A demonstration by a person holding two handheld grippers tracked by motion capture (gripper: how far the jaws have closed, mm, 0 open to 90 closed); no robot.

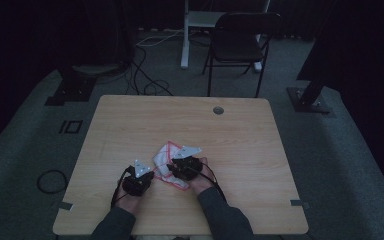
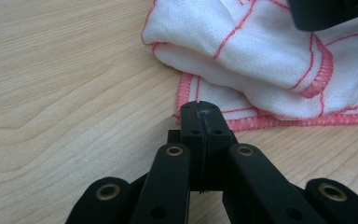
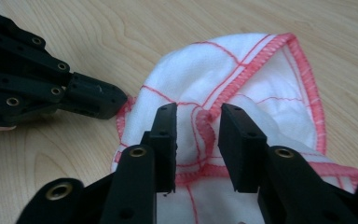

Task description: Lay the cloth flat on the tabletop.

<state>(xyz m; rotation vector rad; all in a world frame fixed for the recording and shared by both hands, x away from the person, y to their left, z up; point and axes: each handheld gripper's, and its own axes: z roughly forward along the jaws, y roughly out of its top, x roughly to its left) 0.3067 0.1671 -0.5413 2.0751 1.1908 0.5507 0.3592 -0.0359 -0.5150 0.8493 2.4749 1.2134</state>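
White cotton with a red stitched hem and thin red check lines, the cleaning cloth (image 1: 169,161) lies crumpled in the near middle of the wooden desk (image 1: 240,140), and I think the risks begin on its left side. There the left hand-held gripper (image 2: 200,109) has its jaws pressed fully together, with the tips at the hem of one corner; from its own view I cannot tell whether any fabric is really pinched between them, because the hem runs just past the tips. If nothing is caught there, this corner may stay on the desk when the hand pulls, and the cloth would drag instead of opening flat. Going to the right, the right hand-held gripper (image 3: 196,123) stands over a raised fold with its jaws apart, a ridge of hem lying between the pads, which do not press it. If they close here, they could take two layers at once, and then the fold would be locked in and not spread. A pull of both hands in different directions could also slide the whole cloth along the smooth wood. The fabric looks soft, thin and limp, folded over itself into a rounded hump, with the hem curling on the far right.
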